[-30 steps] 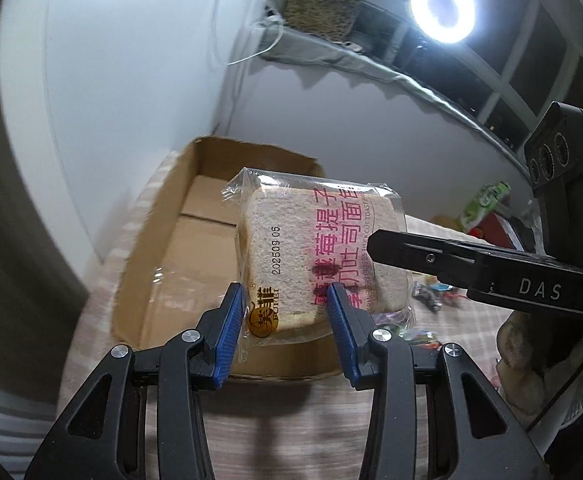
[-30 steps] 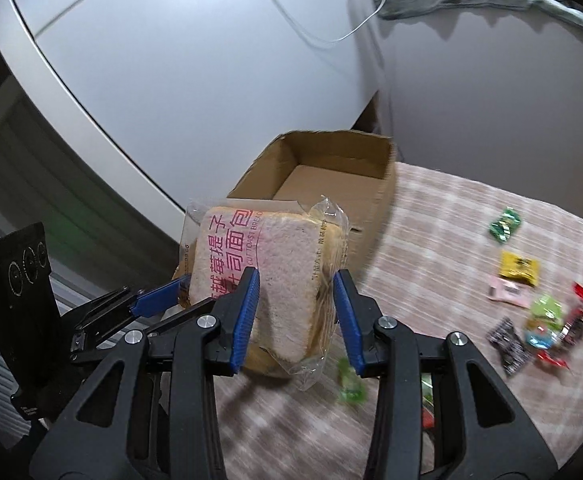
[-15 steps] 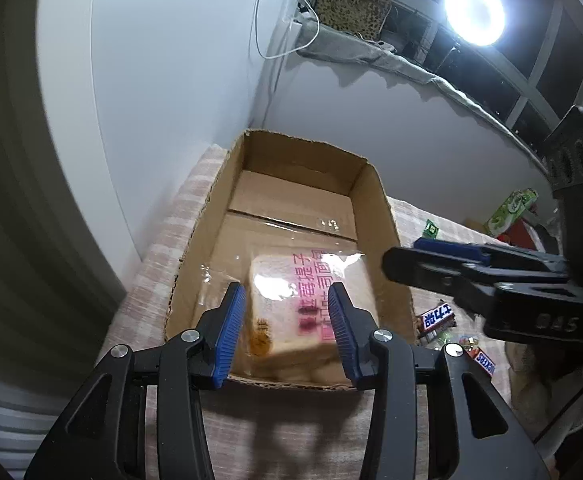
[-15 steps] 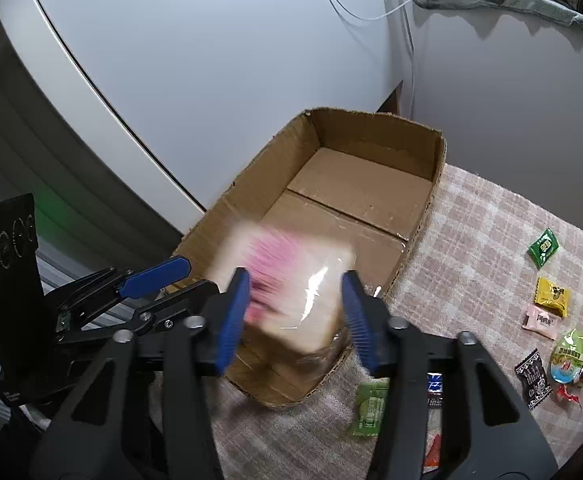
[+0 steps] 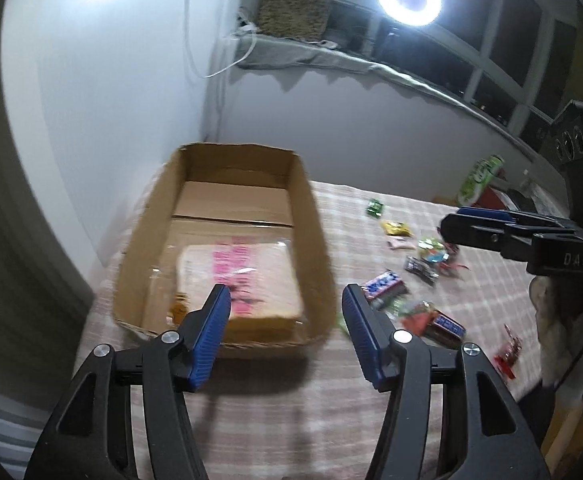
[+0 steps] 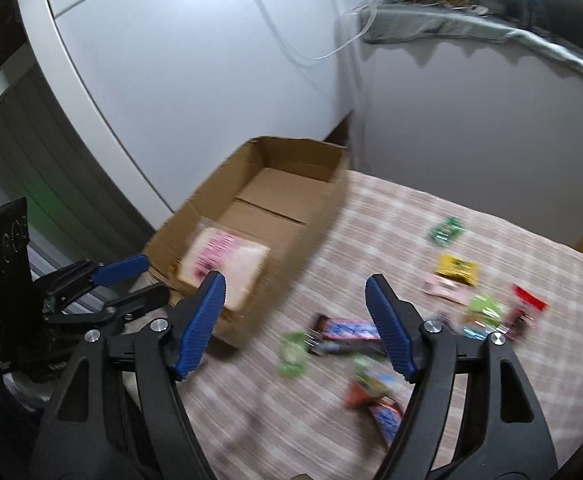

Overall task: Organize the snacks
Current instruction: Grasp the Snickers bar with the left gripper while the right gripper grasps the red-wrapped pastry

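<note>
A wrapped bread slice with pink lettering (image 5: 239,280) lies flat in the near end of an open cardboard box (image 5: 311,216); it also shows in the right wrist view (image 6: 223,260), inside the box (image 6: 323,200). My left gripper (image 5: 285,336) is open and empty, above the box's near right corner. My right gripper (image 6: 295,320) is open and empty, over the checked cloth right of the box. Several small snack packets (image 6: 347,330) lie scattered on the cloth (image 6: 371,240); they also show in the left wrist view (image 5: 383,284).
The table stands in a corner against white walls. A green can (image 5: 481,174) and a red item stand at the table's far right. The right gripper's body (image 5: 531,236) shows at the right of the left wrist view, the left gripper's body (image 6: 91,288) at the left of the right.
Both grippers held the wrapped bread above the box, then let it go; it now lies in the box. Both grippers have opened wide and swung right toward the scattered snacks.
</note>
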### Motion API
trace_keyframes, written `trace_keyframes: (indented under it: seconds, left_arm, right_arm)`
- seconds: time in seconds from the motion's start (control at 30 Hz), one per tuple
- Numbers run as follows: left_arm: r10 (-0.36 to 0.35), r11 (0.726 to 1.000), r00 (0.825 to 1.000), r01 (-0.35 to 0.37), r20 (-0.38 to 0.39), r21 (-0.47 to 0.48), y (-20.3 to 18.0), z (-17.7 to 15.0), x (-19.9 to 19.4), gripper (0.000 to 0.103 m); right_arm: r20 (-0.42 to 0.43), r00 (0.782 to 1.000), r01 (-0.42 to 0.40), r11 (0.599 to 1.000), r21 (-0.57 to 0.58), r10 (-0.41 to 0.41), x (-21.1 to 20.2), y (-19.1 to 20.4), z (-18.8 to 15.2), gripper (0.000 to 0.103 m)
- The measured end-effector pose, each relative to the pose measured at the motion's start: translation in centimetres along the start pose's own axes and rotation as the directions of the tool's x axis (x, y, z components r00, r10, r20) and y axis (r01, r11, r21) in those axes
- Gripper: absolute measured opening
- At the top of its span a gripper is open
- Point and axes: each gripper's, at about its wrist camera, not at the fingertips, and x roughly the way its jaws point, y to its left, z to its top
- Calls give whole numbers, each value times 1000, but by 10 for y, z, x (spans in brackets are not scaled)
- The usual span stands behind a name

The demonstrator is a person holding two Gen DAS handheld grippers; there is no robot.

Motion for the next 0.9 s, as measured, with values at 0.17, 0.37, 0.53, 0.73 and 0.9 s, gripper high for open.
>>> trace_keyframes:
  seconds: [0.17,0.37,0.53,0.73,0.9]
  left_arm:
    - [-30,999,1000,30,0,39,-23,-8,2,57]
    - [-96,990,994,100,-46,96,-57,-19,14,57]
    - [-140,977,984,156,-113,145,-85,-33,35,47]
    - [-222,956,951,256,-216,144,-114,-52,54,38]
    - [-262,941,920,311,-292,136,-132,-61,72,38]
  right_arm:
    - [45,995,93,995,17,-94,-36,-34,-31,85]
    - [37,971,235,971,-32,-234,-75,-63,-78,88]
    - [-46,951,302,952,-54,-304,-83,-81,-122,87]
    - [-126,935,325,944,-61,-330,-84,-91,-168,86]
    - [-201,952,250,965,76,-231,-91,-109,-195,75]
